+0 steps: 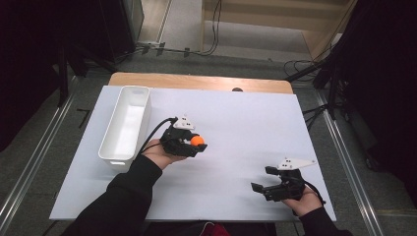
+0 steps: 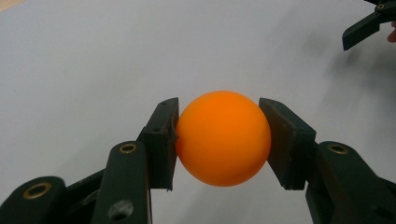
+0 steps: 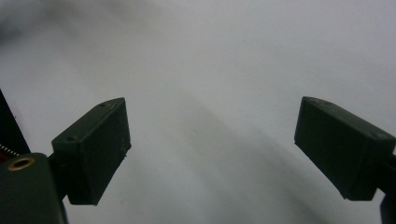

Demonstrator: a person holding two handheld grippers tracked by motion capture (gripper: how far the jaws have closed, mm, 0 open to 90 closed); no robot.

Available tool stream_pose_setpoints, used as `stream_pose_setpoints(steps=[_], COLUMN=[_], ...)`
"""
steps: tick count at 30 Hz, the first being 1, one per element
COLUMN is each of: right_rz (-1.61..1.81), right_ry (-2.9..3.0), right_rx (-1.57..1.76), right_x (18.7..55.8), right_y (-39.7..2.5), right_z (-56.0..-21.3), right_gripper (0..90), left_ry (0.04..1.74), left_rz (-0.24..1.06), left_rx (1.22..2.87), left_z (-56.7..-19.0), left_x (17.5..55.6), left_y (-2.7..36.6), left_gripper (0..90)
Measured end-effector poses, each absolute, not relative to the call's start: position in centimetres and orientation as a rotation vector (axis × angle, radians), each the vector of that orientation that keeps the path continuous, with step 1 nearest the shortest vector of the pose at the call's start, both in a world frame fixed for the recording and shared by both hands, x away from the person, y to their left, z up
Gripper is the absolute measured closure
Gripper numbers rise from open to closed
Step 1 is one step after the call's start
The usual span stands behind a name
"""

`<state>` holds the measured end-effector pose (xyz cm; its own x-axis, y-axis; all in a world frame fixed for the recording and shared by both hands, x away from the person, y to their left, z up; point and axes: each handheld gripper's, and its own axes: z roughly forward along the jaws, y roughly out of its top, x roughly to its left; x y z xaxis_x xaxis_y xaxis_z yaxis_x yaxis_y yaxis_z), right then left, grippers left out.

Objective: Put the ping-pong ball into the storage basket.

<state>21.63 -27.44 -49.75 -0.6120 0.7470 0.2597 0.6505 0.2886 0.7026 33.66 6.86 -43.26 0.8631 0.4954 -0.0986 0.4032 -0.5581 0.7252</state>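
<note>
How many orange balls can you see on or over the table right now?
1. The orange ball is clamped between the jaws of the left gripper, just right of the white bin. The bin's floor looks bare; the right gripper is open and holds nothing.

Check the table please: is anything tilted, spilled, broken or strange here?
Nothing stands out. The white bin sits upright at the table's left side. The left gripper holds the orange ball squarely between its jaws, and the right gripper is open.
</note>
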Motion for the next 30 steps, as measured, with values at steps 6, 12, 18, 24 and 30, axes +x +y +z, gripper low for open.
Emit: stream_pose_setpoints(steps=[6, 12, 18, 24, 30], right_rz=[1.235, 1.236, 1.233, 1.234, 1.234], right_ry=[2.423, 2.423, 2.425, 2.424, 2.422], right_rx=[1.328, 1.323, 1.325, 1.317, 1.317], right_x=[21.6, 21.6, 21.6, 21.7, 21.7], right_y=[-27.4, -27.4, -27.4, -27.4, -27.4], right_z=[-49.7, -49.8, -49.7, -49.8, -49.8], right_gripper=[9.3, 9.3, 9.3, 9.3, 9.3], left_ry=[0.64, 0.649, 0.659, 0.674, 0.693], left_rz=[0.148, 0.16, 0.187, 0.19, 0.193], left_rx=[2.233, 2.23, 2.243, 2.234, 2.231], left_z=[-42.7, -42.0, -41.5, -41.2, -40.9], left_x=[33.7, 33.9, 34.1, 34.2, 34.5], left_y=[7.2, 7.8, 8.3, 8.8, 9.4], left_gripper=[50.1, 50.0, 50.1, 50.1, 50.0])
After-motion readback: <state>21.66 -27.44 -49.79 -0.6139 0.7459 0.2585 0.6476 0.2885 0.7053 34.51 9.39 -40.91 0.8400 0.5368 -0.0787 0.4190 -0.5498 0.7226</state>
